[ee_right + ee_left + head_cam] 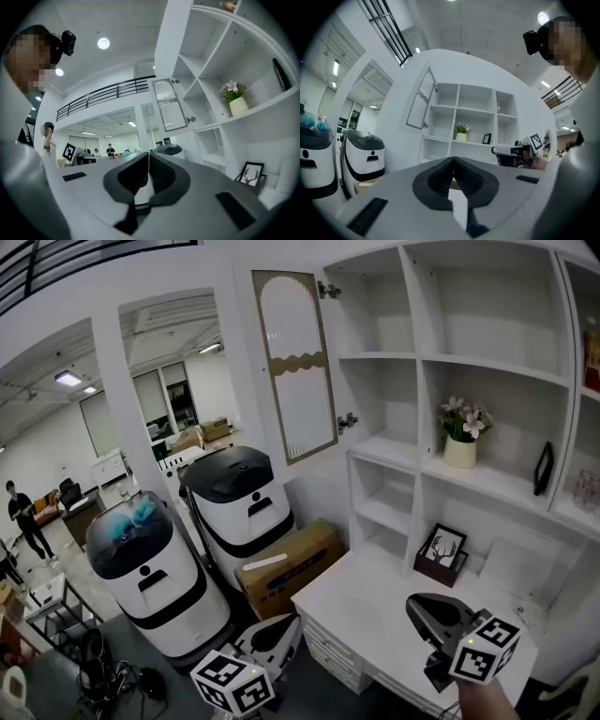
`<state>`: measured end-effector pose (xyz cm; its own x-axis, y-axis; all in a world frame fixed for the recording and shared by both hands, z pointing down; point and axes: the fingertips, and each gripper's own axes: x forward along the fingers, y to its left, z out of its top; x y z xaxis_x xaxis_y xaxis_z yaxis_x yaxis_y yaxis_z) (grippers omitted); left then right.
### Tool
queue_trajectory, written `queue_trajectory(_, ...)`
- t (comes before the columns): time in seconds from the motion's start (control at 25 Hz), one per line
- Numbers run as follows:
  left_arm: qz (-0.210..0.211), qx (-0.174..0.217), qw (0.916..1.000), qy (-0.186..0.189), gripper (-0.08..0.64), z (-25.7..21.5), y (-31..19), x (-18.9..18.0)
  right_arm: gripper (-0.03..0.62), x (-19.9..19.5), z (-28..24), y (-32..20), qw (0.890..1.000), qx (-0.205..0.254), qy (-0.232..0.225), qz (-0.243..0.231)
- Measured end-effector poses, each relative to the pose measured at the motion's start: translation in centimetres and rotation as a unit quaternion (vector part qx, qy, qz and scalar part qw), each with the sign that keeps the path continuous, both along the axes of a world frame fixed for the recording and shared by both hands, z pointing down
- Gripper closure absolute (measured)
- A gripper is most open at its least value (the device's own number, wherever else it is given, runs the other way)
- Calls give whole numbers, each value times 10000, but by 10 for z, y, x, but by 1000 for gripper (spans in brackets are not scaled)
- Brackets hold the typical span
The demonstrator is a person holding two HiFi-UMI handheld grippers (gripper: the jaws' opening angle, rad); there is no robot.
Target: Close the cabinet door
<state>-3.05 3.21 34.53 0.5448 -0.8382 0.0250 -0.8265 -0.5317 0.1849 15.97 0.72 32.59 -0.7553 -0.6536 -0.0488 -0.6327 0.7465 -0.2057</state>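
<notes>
The cabinet door (295,367) is a white frame with a ribbed glass panel. It stands swung wide open at the upper left compartment of the white shelf unit (422,357), hinged on its right side. My left gripper (275,636) hangs low in the head view, well below and in front of the door, shut and empty. My right gripper (433,612) hovers over the white desk (361,601), also shut with nothing in it. Neither touches the door. The left gripper view shows the door (421,101) far beyond the shut left gripper (452,160). The right gripper view shows the door (168,110) past the right gripper (148,154).
Two white machines with dark lids (150,568) (239,502) and a cardboard box (291,568) stand on the floor under the door. A flower pot (461,442) and a deer picture (442,554) sit on the shelves. A person (23,517) stands far left.
</notes>
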Motion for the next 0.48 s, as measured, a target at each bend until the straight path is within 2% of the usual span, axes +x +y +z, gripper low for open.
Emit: queue_trajectory(0.48, 86, -50, 10000, 1, 554, -2, -19, -40, 588, -41, -2, -18, 9999, -83, -93, 21)
